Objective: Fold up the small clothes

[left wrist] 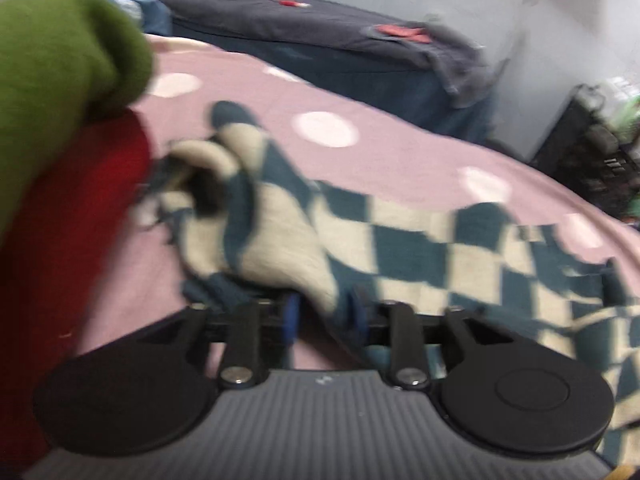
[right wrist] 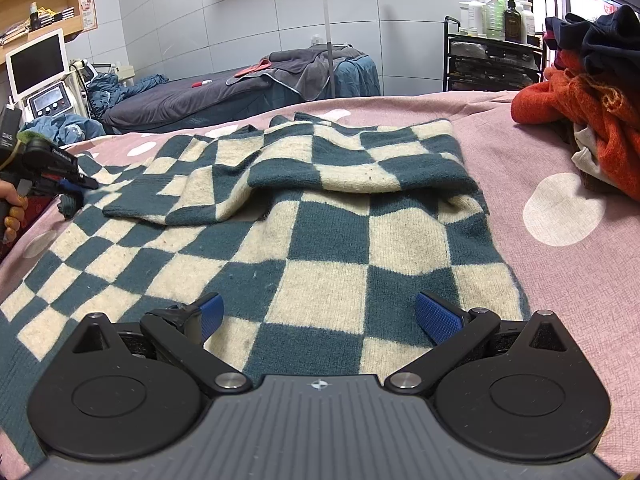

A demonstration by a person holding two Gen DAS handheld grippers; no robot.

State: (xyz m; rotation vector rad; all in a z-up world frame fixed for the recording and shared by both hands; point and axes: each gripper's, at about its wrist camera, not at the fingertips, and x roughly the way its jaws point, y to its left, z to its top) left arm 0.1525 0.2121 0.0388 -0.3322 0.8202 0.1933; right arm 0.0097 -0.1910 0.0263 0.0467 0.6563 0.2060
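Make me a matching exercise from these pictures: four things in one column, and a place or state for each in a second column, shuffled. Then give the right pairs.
Things
1. checked sweater
2. orange knit
3. right gripper
4. bottles

Places or states
A. standing on top of the black cart by the wall
B. jaws wide apart, nothing between them
C. spread on the pink dotted cover, its upper part folded over
D. heaped with other clothes at the right edge of the bed

Pairs: 1-C, 2-D, 3-B, 4-A
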